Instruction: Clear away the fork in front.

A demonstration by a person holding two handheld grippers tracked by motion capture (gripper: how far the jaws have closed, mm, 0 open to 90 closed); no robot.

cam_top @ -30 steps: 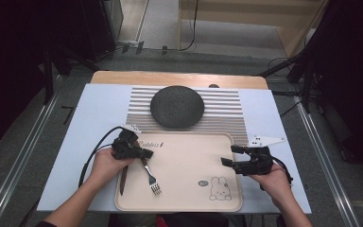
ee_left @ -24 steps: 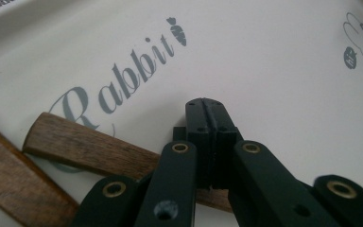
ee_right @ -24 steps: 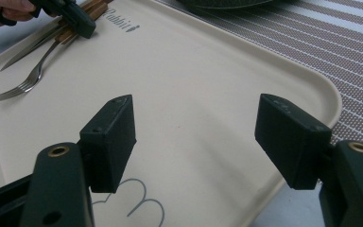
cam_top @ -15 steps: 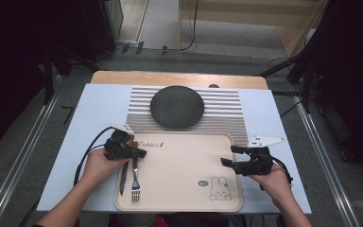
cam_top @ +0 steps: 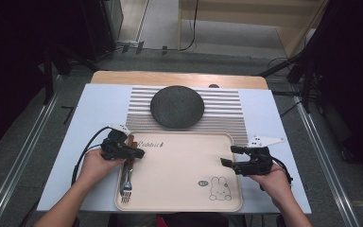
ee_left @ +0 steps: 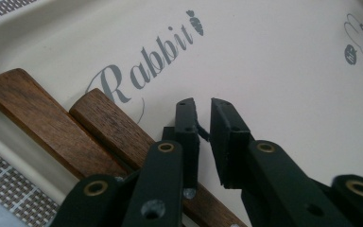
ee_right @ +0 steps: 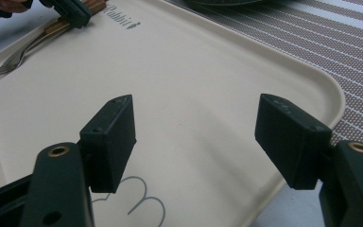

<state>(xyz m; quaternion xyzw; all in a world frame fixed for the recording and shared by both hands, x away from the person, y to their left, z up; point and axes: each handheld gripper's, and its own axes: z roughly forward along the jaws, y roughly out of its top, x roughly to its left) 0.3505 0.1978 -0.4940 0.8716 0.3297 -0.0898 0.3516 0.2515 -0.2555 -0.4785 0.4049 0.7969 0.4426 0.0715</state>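
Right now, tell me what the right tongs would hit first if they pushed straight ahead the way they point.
Probably the bare floor of the cream rabbit-print plastic tray: the right tongs stand open over it, tilted slightly down. Farther along lies the wooden-handled metal fork, though depth is hard to judge.

Even overhead light on the table (cam_top: 90, 101), surroundings were dark, soft shadows, close jaws blurred (both gripper views), mild grain.

A pale bench (cam_top: 90, 109) carries a striped mat (cam_top: 227, 106), lying beyond both pairs of jaws, and a beige tray (cam_top: 179, 165) stretching between them, its near edge close to the bench's front, its far edge overlapping the mat.
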